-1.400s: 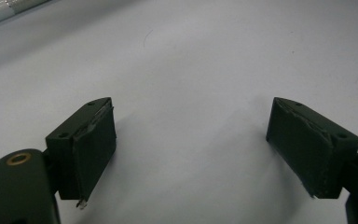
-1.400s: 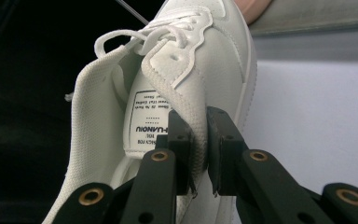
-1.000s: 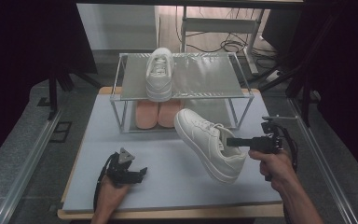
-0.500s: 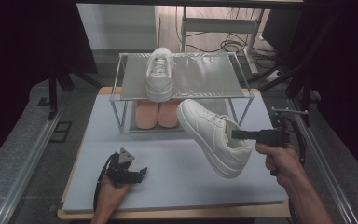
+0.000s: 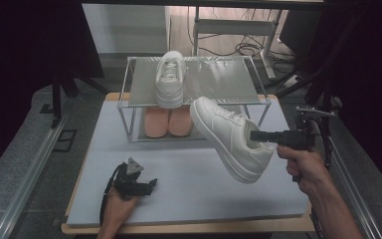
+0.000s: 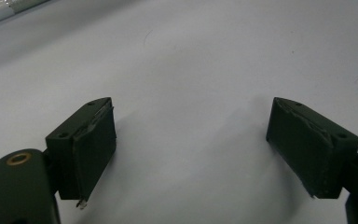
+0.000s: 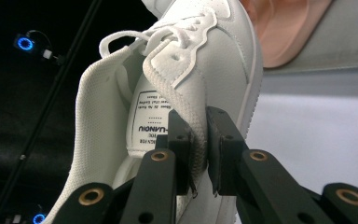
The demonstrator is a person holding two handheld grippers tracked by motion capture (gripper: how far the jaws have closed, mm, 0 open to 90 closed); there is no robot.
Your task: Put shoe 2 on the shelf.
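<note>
Holding a white leather lace-up sneaker up off the pale grey foam mat, the right gripper has its jaws pinched tight on the collar edge by the heel, toe tilted toward the clear two-tier shoe rack. A matching white sneaker sits on the rack's top shelf. The left gripper rests low on the mat, jaws wide apart, holding nothing.
</note>
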